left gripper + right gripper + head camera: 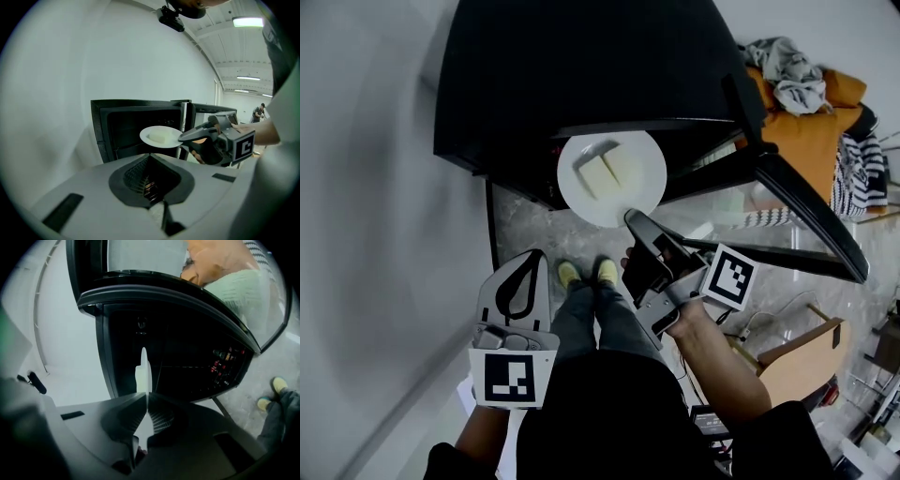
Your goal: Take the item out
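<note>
While left gripper (528,259) hangs clenched, right gripper (631,217) pinches the plate (649,190) — bearing cake (609,172), perhaps.

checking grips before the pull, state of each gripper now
Left gripper: closed, empty.
Right gripper: closed on the white plate.

White plate (645,184), pale cream slices (609,171) on it, black oven (581,75) behind. Yellow shoes (569,273) below, marker cube (728,277) showing black-on-white squares, orange cushion (811,136), black-and-white striped cloth (861,178).
</note>
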The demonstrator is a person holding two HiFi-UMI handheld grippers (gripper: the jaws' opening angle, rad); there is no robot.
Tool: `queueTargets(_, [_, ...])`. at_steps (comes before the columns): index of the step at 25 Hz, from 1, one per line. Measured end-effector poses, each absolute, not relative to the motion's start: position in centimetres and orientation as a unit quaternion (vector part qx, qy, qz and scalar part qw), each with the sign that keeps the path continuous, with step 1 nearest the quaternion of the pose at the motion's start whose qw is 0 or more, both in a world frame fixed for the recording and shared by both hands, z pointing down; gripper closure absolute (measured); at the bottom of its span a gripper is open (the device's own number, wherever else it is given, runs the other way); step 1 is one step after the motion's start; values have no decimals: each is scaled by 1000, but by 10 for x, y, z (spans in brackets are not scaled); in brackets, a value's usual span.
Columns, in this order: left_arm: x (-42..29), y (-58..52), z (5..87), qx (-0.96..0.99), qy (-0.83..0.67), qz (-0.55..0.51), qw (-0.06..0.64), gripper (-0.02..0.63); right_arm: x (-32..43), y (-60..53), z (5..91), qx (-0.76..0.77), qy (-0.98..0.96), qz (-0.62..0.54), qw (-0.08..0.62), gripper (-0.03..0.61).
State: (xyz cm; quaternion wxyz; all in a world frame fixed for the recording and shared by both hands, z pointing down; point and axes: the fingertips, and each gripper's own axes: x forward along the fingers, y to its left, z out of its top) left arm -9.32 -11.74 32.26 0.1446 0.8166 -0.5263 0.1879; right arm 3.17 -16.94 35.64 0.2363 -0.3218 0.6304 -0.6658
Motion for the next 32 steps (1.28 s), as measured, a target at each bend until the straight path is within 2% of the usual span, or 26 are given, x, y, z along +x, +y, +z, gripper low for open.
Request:
queueTargets(11, [-112, -126, 303, 817, -533, 193, 106, 606, 44, -115, 316, -299, 628, -683, 225, 560])
queueTargets(32, [-100, -131, 256, 846, -504, 145, 100, 606, 50, -72, 235, -278, 655, -669, 216, 560])
